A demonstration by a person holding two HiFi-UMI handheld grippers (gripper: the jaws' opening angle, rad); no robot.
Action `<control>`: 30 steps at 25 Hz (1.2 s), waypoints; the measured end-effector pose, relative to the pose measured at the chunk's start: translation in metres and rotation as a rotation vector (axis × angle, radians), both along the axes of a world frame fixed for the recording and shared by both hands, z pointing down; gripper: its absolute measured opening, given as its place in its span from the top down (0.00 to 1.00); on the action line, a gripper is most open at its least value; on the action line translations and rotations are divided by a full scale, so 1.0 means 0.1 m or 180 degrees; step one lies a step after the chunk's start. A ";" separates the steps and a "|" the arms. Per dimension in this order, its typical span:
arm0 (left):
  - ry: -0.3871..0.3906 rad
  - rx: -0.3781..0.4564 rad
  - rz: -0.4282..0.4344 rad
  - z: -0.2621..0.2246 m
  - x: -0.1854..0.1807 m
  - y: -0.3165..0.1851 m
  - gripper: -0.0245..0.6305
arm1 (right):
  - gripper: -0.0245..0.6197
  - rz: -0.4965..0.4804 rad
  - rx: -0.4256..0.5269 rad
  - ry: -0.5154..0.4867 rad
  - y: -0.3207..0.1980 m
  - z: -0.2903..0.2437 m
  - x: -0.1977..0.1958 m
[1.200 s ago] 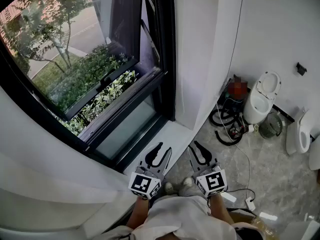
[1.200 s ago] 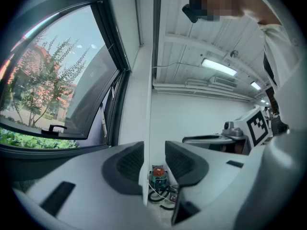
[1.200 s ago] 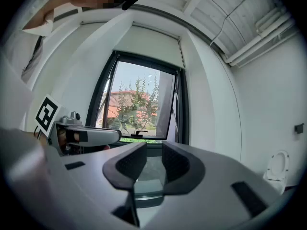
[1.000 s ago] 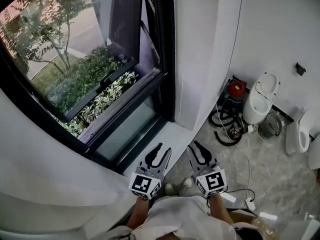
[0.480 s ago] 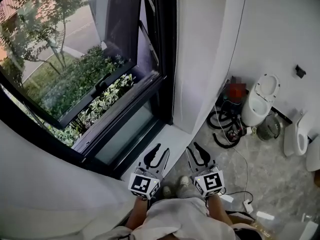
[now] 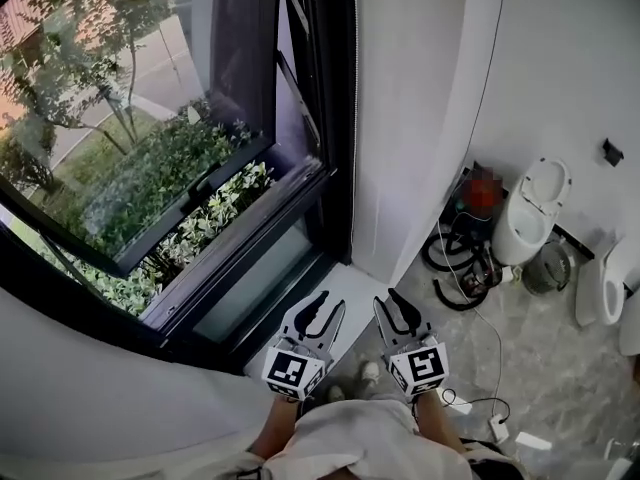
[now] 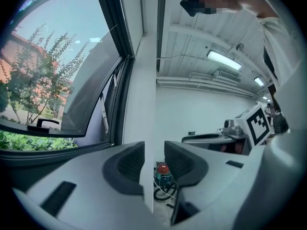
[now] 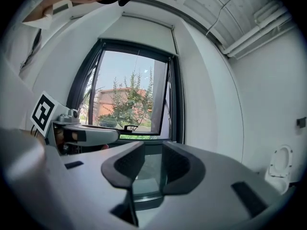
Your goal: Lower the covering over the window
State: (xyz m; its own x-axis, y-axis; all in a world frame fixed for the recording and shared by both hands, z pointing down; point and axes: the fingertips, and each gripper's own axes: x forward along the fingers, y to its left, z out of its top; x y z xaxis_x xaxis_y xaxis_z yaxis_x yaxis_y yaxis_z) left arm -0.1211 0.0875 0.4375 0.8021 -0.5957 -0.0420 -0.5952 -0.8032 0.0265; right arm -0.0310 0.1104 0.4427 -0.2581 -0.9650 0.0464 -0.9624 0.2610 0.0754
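Note:
The black-framed window (image 6: 330, 118) fills the left of the head view, its sash (image 6: 170, 183) tipped outward over green shrubs. In the right gripper view a white roller housing (image 8: 144, 19) runs along the window's top, with no covering down over the glass. A thin cord (image 6: 356, 88) hangs by the right frame. My left gripper (image 6: 328, 303) (image 7: 153, 159) and right gripper (image 6: 388, 298) (image 8: 152, 164) are side by side above the white sill (image 6: 350, 280), both open and holding nothing. The left jaws are closing slightly.
To the right, the grey floor holds a white toilet (image 6: 530, 213), a red vacuum with black hose (image 6: 470, 243), a round bin (image 6: 548, 268) and loose cables (image 6: 490, 343). Another white fixture (image 6: 605, 278) stands at the far right. A white wall pier (image 6: 410, 118) flanks the window.
The head view has shifted a little, so the window reads larger and steeper. Both grippers stay side by side at the sill, pointing the same way.

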 end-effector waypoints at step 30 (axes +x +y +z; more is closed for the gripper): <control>-0.0124 0.0045 -0.0480 -0.01 1.05 -1.27 0.77 | 0.80 -0.0510 0.0048 -0.0145 -1.37 -0.04 0.94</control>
State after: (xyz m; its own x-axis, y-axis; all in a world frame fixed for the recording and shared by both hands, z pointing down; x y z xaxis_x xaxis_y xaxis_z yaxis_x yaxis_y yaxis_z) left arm -0.0165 -0.0398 0.4363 0.7047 -0.7092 -0.0219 -0.7094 -0.7047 -0.0098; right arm 0.0628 -0.0270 0.4386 -0.4103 -0.9118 0.0171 -0.9110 0.4106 0.0377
